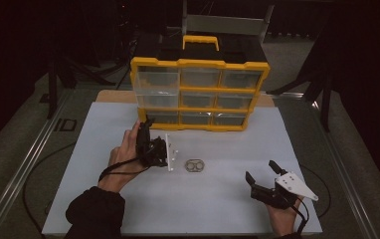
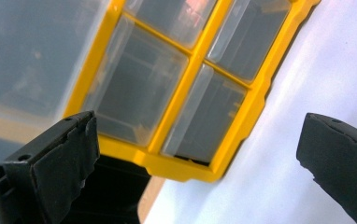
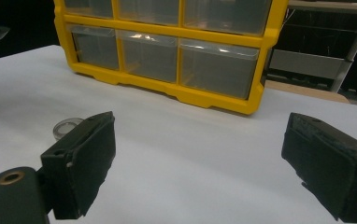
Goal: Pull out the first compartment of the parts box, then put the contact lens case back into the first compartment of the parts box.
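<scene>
High view notes, left to right. White table point(image 1: 103, 209) had bare surface along its left edge and near edge. Left hand point(image 1: 123, 154) held the left gripper point(image 1: 146, 130) just in front of the drawer cabinet's point(image 1: 198, 92) bottom-left corner, jaws released and spread wide with nothing between them. Left gripper view showed the yellow frame and clear drawers close ahead, tilted, with white tabletop open past the cabinet's corner. Just beside that gripper lay a thin white strip point(image 1: 169, 152), then a small clear double-ring piece point(image 1: 195, 166) near the table's middle, apart from the strip. Cabinet sat at the table's far edge, handle point(image 1: 200, 42) on top. Wide bare tabletop lay between the ring piece and the right gripper point(image 1: 260, 174), held low by the right hand point(image 1: 282, 216) near the front-right corner; jaws released, empty. Right gripper view showed open tabletop up to the cabinet.
</scene>
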### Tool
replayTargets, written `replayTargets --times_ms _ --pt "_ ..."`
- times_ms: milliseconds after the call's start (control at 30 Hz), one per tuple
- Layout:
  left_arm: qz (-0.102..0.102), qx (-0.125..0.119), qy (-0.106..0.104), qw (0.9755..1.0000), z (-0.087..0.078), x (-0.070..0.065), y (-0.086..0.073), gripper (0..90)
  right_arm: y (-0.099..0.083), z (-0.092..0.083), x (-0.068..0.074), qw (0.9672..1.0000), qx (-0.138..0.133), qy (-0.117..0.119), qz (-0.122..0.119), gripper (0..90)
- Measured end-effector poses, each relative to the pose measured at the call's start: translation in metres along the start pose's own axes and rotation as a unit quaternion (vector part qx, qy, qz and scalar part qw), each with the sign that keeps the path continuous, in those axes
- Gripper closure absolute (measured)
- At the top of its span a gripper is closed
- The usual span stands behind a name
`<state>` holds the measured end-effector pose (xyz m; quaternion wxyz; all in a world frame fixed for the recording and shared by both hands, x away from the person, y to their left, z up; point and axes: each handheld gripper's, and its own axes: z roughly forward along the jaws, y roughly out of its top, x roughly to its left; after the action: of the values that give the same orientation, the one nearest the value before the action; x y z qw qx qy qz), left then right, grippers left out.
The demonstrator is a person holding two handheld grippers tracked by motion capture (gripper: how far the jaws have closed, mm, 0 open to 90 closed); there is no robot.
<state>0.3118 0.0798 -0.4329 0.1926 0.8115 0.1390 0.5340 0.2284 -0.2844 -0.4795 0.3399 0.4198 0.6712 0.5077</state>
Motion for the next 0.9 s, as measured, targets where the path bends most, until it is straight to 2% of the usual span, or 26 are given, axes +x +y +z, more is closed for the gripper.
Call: replayTargets --times_ms 33,67,100,133,233,267,333,500,533,567,700,800,867,900 --pt "-0.009 -0.001 -0.002 1.0000 0.000 -0.001 -0.002 0.1 0.000 0.000 0.000 1.0000 0.000 0.000 0.000 9.8" --pt "-0.030 -0.002 -0.010 0.9995 0.001 -0.001 -0.007 0.1 0.000 -0.001 -0.001 1.0000 -0.002 -0.001 0.000 9.8" --pt "-0.030 -0.002 -0.010 0.9995 0.001 -0.001 -0.007 0.1 0.000 -0.001 -0.001 1.0000 -0.002 -0.001 0.000 9.8" --pt "-0.051 -0.003 -0.020 0.9985 0.001 -0.002 -0.012 0.1 0.000 0.000 -0.001 1.0000 0.000 0.000 0.001 9.8" --pt "-0.054 0.003 -0.026 0.9982 0.001 -0.003 -0.015 0.1 0.000 0.000 0.000 1.0000 0.002 0.000 0.000 9.8" --pt "-0.059 0.006 -0.034 0.9977 0.001 -0.004 -0.017 0.1 -0.001 0.001 0.001 1.0000 0.001 -0.001 -0.005 9.8" --pt "-0.059 0.006 -0.034 0.9977 0.001 -0.004 -0.017 0.1 -0.001 0.001 0.001 1.0000 0.002 -0.001 -0.006 9.8" --pt "-0.085 0.002 -0.064 0.9944 0.001 0.000 -0.019 0.1 0.000 0.001 0.001 1.0000 0.002 -0.002 -0.006 9.8" --pt "-0.085 0.002 -0.064 0.9944 0.001 0.000 -0.019 0.1 0.000 0.001 0.001 1.0000 0.002 -0.002 -0.006 9.8" --pt "-0.090 0.003 -0.073 0.9933 0.001 0.001 -0.019 0.1 0.000 0.001 0.001 1.0000 0.004 -0.003 -0.007 9.9" --pt "-0.103 0.001 -0.088 0.9907 0.002 0.004 -0.020 0.1 -0.001 0.001 0.000 1.0000 0.003 -0.003 -0.003 9.8" --pt "-0.119 -0.001 -0.103 0.9876 0.002 0.006 -0.022 0.1 -0.001 0.000 0.000 1.0000 0.002 -0.004 -0.004 9.9" --pt "-0.120 -0.001 -0.107 0.9870 0.002 0.007 -0.022 0.1 -0.001 0.000 -0.001 1.0000 0.002 -0.005 -0.004 9.8" --pt "-0.127 0.002 -0.114 0.9853 0.003 0.007 -0.022 0.1 -0.001 0.000 -0.001 1.0000 0.003 -0.005 -0.004 9.9"
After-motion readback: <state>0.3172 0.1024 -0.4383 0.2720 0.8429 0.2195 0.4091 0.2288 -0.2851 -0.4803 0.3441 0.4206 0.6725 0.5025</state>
